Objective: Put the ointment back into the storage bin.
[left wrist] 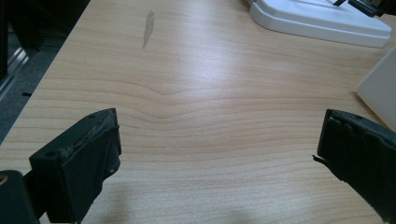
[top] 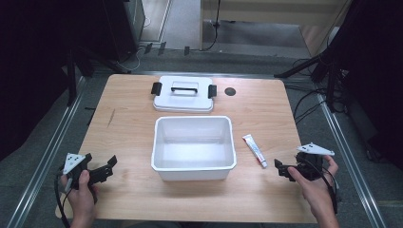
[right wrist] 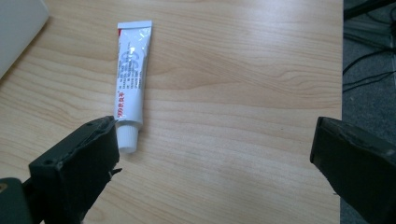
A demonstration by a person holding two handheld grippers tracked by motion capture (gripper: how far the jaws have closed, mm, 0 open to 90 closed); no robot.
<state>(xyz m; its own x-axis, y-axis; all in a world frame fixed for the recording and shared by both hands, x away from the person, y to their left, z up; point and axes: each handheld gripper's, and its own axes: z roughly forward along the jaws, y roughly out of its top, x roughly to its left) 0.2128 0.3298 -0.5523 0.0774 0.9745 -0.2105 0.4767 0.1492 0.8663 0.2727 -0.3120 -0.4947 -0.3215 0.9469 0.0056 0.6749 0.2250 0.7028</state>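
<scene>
Empty white bin (top: 193,164), lid (top: 183,100) behind it

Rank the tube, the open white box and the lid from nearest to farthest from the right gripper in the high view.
From the right gripper:
1. Tube, just beside it, toward the table's middle.
2. Open white box, mid-table.
3. Lid, at the far edge.

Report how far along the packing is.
Done: the lid is off and lies behind the open bin, which holds nothing. In hand: nothing; both claws are open, the right claw nearest the tube, the left claw over bare table. Left, probably: grasp the tube, put it in the bin, refit the lid.
</scene>
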